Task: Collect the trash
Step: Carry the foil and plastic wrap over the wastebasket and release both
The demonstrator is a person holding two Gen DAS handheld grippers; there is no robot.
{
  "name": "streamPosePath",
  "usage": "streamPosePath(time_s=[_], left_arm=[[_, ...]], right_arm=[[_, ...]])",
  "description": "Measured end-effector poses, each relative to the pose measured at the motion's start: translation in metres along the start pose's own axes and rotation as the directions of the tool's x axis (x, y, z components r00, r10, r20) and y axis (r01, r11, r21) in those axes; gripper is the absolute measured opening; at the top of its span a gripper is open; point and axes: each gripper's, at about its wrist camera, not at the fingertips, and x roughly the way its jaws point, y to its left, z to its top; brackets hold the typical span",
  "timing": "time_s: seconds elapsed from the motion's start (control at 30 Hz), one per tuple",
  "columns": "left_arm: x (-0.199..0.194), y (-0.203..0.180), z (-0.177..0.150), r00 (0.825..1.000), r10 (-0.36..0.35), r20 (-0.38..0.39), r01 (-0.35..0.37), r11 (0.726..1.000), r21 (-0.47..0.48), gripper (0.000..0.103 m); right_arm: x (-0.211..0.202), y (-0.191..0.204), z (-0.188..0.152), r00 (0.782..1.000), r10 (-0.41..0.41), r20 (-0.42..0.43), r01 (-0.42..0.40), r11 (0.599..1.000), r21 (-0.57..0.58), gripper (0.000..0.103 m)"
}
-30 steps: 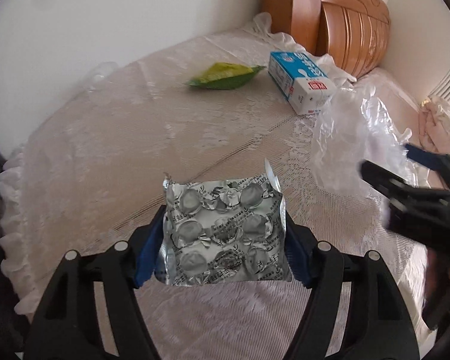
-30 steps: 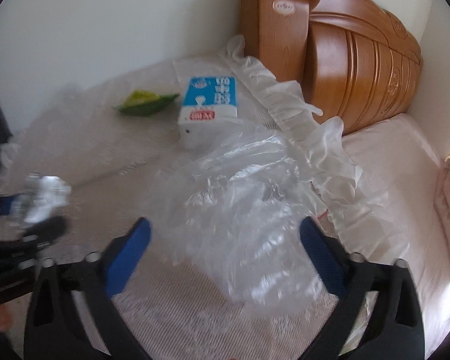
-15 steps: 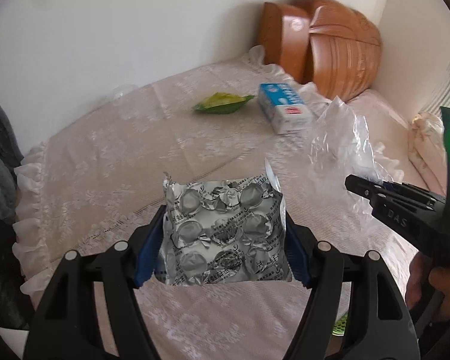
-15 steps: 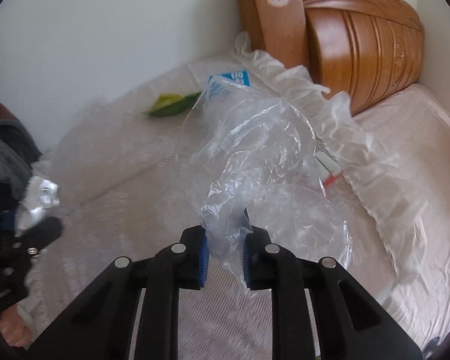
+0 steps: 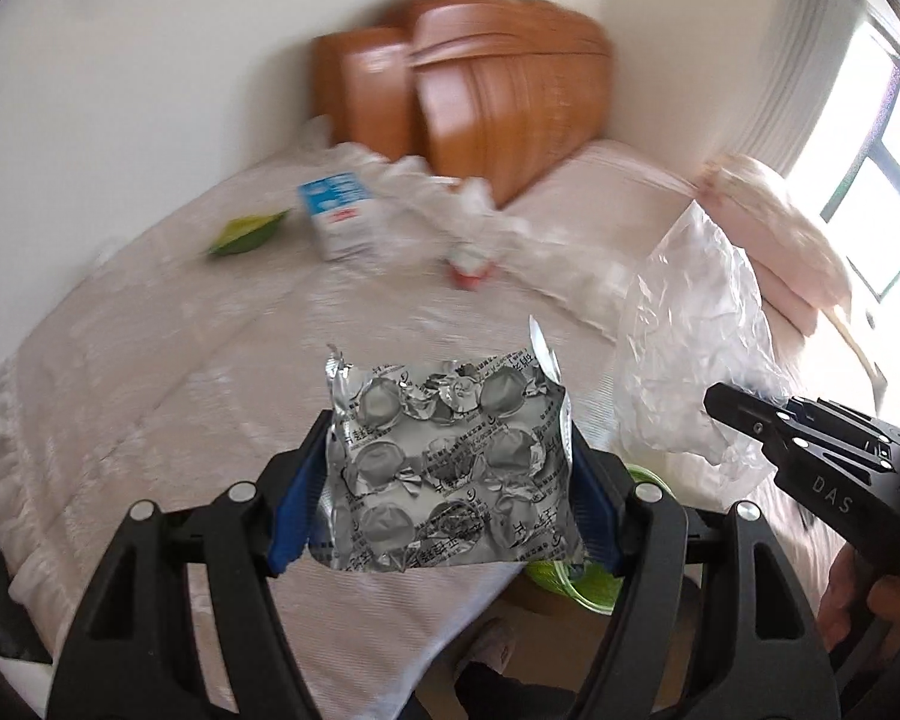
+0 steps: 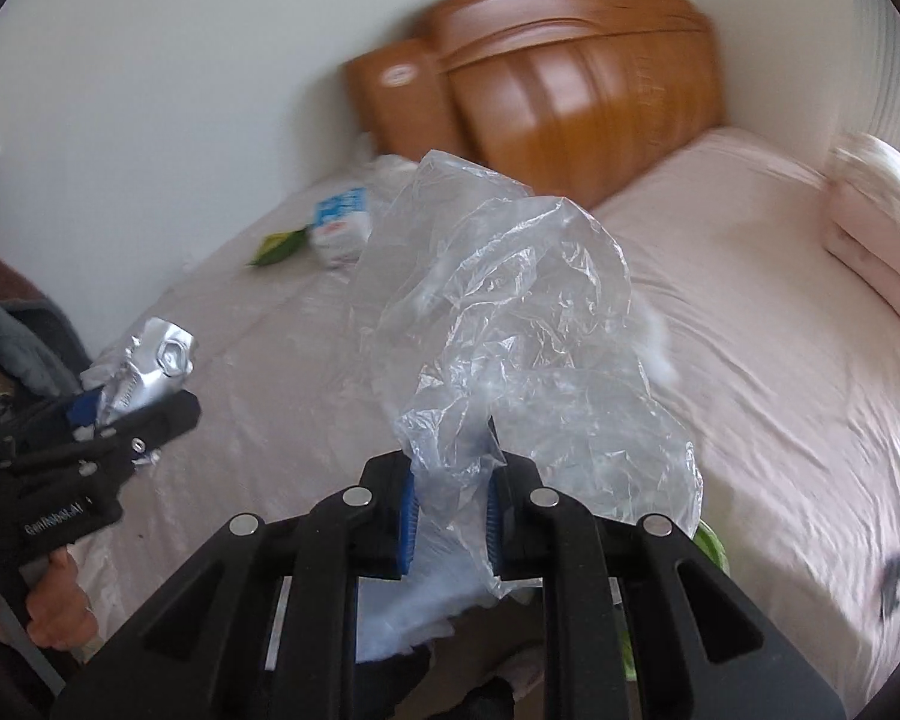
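Observation:
My left gripper (image 5: 444, 480) is shut on a silver foil pill blister pack (image 5: 450, 462), held above the near edge of the bed; it also shows in the right wrist view (image 6: 144, 369). My right gripper (image 6: 450, 498) is shut on a crumpled clear plastic bag (image 6: 510, 324), lifted off the bed; the bag shows at the right of the left wrist view (image 5: 696, 342). On the bed lie a blue and white carton (image 5: 339, 216), a green wrapper (image 5: 243, 234) and a small red and white item (image 5: 468, 264).
A green bin rim (image 5: 576, 582) shows below the grippers, beside the bed; it also shows in the right wrist view (image 6: 711, 546). A wooden headboard (image 6: 564, 84) stands at the far wall. Folded pink bedding (image 6: 876, 228) lies at the right. A dark scrap (image 6: 897, 576) lies on the sheet.
My right gripper closed on the plastic bag and lifted it off the bed. Both grippers pulled back and swung right, toward the bed's edge. The left still holds the blister pack.

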Motion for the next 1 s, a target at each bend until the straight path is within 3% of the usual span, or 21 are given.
streamPosePath(time_s=[0.53,1.0], left_arm=[[0.001,-0.105,-0.013,0.994,-0.106,-0.033,0.111,0.968,0.225,0.068],[0.054,-0.249,-0.046,0.959,-0.206,-0.193,0.268,0.883,0.385,0.068]], right_arm=[[-0.045,-0.078,-0.041,0.994,-0.106,0.039,0.098,0.982,0.165,0.019],[-0.097,-0.198,-0.094,0.966,-0.259,0.005,0.245,0.921,0.302,0.019]])
